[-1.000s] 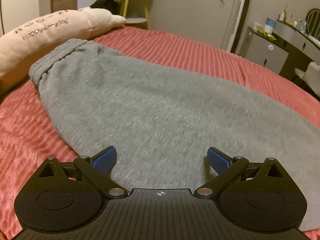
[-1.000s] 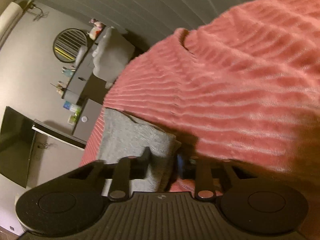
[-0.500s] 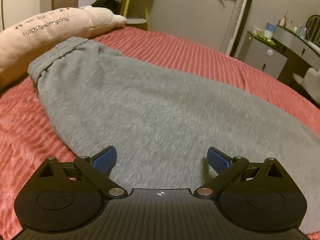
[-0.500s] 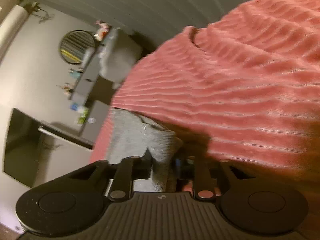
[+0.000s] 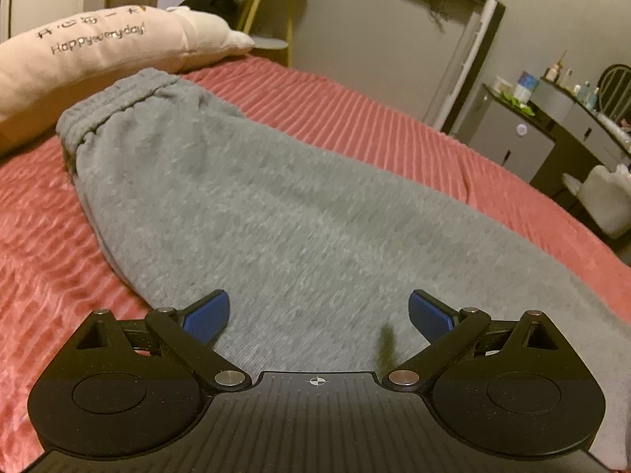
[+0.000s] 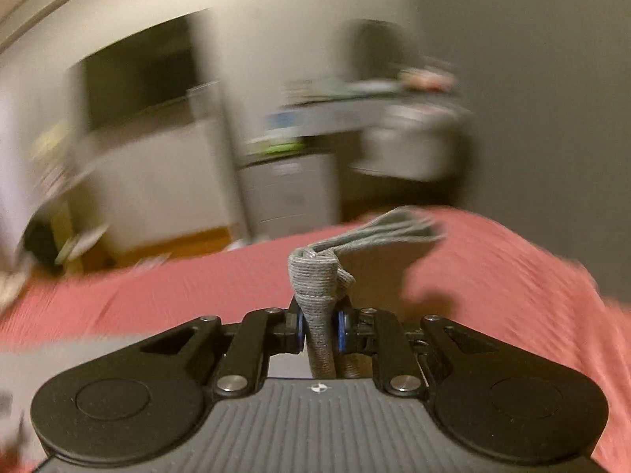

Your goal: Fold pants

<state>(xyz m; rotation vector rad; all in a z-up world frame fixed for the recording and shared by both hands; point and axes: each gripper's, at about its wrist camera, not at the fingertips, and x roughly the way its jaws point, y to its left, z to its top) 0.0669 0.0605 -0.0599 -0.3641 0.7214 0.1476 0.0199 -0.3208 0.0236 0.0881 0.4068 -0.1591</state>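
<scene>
A: Starting at the left, what lay on the bed?

B: In the left wrist view, a cream pillow printed with "Happy everyday!" sat at the far left edge of the red ribbed bedspread. Just beside it was the elastic waistband of the grey sweatpants, which stretched flat from there across the bedspread toward the lower right.

A: And the left gripper?

B: The left gripper hovered over the near part of the pants with its jaws spread wide. Its blue pads stood well apart, with only flat fabric below them and nothing pinched.

A: What stood past the bed?

B: A yellow-legged side table behind the pillow, then a grey cabinet and a dresser with bottles toward the right.

A: How about the right gripper?

B: The right gripper had its jaws closing, nearly together, with a bunched ribbed cuff of the pants clamped between the blue pads. The cloth rose above the fingers, folded over and trailed away to the right over the bedspread.

A: Could you make out the room in that view?

B: Hardly; it was badly smeared. Only a dark screen-like rectangle and a pale cabinet were recognisable.
</scene>
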